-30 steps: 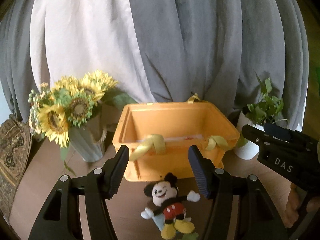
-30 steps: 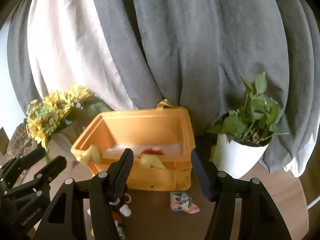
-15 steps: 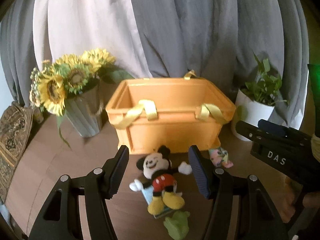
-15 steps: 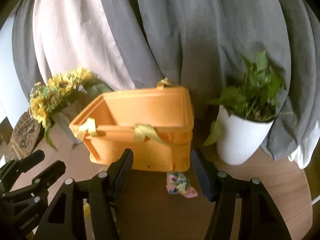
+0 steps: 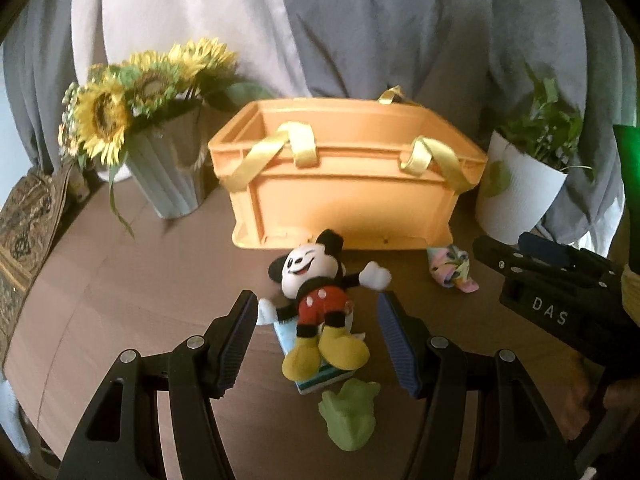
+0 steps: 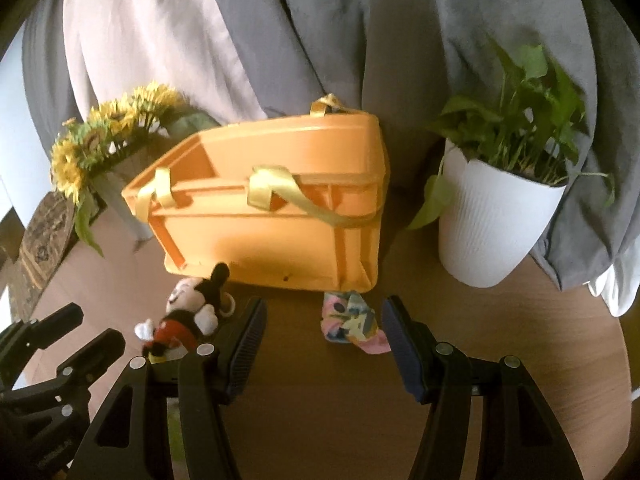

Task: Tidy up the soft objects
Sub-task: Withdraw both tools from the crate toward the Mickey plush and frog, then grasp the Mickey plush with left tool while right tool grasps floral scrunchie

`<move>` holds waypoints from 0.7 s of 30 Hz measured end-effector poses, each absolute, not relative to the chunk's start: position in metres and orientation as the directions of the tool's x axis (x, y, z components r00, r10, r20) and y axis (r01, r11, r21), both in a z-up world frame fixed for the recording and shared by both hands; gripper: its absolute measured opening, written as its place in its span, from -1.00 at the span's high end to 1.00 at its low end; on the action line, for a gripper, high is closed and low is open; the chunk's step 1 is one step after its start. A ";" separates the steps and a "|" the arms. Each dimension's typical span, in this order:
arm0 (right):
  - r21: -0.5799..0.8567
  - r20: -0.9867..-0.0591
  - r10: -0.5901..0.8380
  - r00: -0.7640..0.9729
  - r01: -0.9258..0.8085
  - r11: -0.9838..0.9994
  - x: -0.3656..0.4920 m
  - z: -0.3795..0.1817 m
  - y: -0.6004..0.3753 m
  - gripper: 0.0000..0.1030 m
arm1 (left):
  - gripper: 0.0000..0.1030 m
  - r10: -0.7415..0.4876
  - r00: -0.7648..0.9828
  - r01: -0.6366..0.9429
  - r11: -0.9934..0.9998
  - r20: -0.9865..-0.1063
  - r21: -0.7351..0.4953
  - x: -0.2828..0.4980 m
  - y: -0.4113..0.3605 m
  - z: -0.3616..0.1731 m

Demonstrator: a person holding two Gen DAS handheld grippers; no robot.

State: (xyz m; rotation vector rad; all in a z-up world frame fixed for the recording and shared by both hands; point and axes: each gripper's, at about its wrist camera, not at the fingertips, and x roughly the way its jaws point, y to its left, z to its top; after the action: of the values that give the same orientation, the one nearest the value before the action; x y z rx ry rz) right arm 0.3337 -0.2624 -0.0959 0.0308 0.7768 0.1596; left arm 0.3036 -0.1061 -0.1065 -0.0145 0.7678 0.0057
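Brown round table (image 5: 132,280) set against grey and white curtains (image 5: 360,20); sunflower vase (image 5: 168,176) at one side, white potted plant (image 6: 492,216) at the other. Orange crate (image 5: 340,200) with yellow ribbon handles stands at the back centre; from this low angle its inside is hidden, contents cannot be told. Mouse plush (image 5: 316,296) lies face up just in front of the crate, partly on a small striped flat item (image 5: 320,378); a green soft toy (image 5: 352,420) sits nearer the camera, a pastel folded cloth (image 6: 352,320) near the crate's right front corner. Left gripper (image 5: 316,344) has its jaws apart, empty, framing the plush's legs without contact. Right gripper (image 6: 324,340) likewise parted and empty, lined up on the cloth. Judgement: plush is light, squashy, not fragile or slippery; best pinched across the torso, since limbs would dangle and stretch. Cloth is limp; take it at the bunched middle so it does not unfold.
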 end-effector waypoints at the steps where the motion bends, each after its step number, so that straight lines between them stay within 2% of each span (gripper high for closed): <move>1: 0.085 -0.700 0.155 0.697 -0.134 0.987 0.335 -0.099 -0.262 -0.18 | -0.19 0.002 0.718 -0.015 1.000 -0.697 -0.014 0.304 -0.107 -0.108; 21: 0.086 -0.779 0.174 0.602 -0.171 0.981 0.376 -0.155 -0.271 -0.18 | -0.19 0.034 0.632 -0.053 0.999 -0.775 0.000 0.342 -0.124 -0.151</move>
State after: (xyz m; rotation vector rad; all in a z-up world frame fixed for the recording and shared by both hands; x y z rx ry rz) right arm 0.3760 -0.2713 -0.1551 0.0029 0.9030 0.1995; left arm 0.3421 -0.1238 -0.1512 -0.0231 0.8857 0.0498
